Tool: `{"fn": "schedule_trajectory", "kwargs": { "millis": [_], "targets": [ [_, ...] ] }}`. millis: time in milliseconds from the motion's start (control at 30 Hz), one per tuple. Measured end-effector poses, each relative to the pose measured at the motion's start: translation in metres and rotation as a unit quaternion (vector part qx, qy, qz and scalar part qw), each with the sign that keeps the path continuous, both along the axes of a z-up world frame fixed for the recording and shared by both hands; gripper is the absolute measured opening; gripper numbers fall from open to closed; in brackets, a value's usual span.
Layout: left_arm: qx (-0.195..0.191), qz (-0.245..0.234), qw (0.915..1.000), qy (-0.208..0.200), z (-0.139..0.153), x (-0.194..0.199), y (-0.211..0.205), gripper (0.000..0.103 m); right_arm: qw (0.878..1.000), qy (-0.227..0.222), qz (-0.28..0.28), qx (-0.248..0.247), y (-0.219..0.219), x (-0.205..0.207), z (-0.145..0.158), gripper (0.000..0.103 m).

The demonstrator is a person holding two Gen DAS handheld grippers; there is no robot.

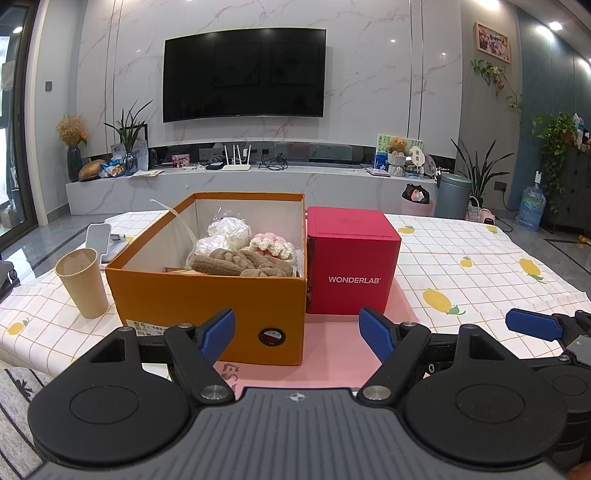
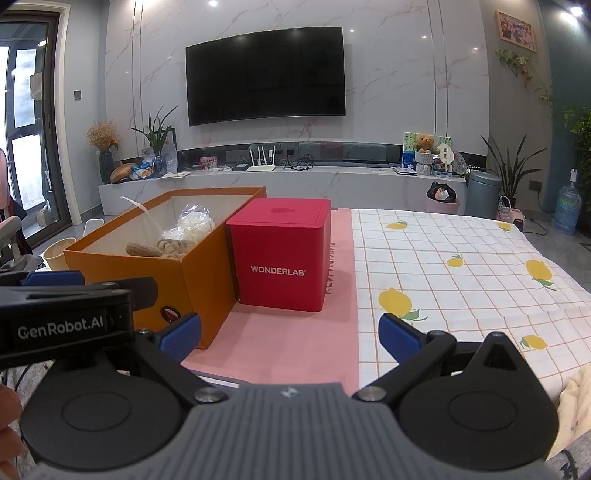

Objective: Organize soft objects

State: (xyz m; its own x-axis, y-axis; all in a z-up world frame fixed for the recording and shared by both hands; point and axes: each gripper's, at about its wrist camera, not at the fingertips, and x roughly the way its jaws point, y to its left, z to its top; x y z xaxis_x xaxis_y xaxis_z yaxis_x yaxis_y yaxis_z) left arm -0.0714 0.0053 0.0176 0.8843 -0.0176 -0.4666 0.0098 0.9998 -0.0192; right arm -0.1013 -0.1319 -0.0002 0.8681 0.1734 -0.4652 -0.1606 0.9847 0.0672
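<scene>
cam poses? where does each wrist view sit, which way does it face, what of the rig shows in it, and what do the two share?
Left wrist: on the left gripper, low at the table's near edge, facing the orange box; own open fingers show, plus the right gripper's fingertip at right.
Right wrist: on the right gripper, facing the red box; own open fingers show, the left gripper's body at left.
Shared: both boxes, the lemon tablecloth, the TV.

Both views are bright and evenly lit by ceiling spots that glare off the marble wall, with daylight from a window at left. Shadows under the red box are soft. Fisheye bending curves the TV and edges; corners look slightly soft, perhaps blurred.
</scene>
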Motion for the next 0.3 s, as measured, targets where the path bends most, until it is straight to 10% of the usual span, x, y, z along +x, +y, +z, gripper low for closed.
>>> {"fn": "schedule_trajectory", "kwargs": {
  "millis": [300],
  "targets": [
    [0.000, 0.001, 1.0000, 0.003, -0.0015, -0.0019, 0.0012, 0.090, 1.000, 0.004, 0.001, 0.000, 0.0001, 0.0001, -0.0030, 0.100]
  ]
}}
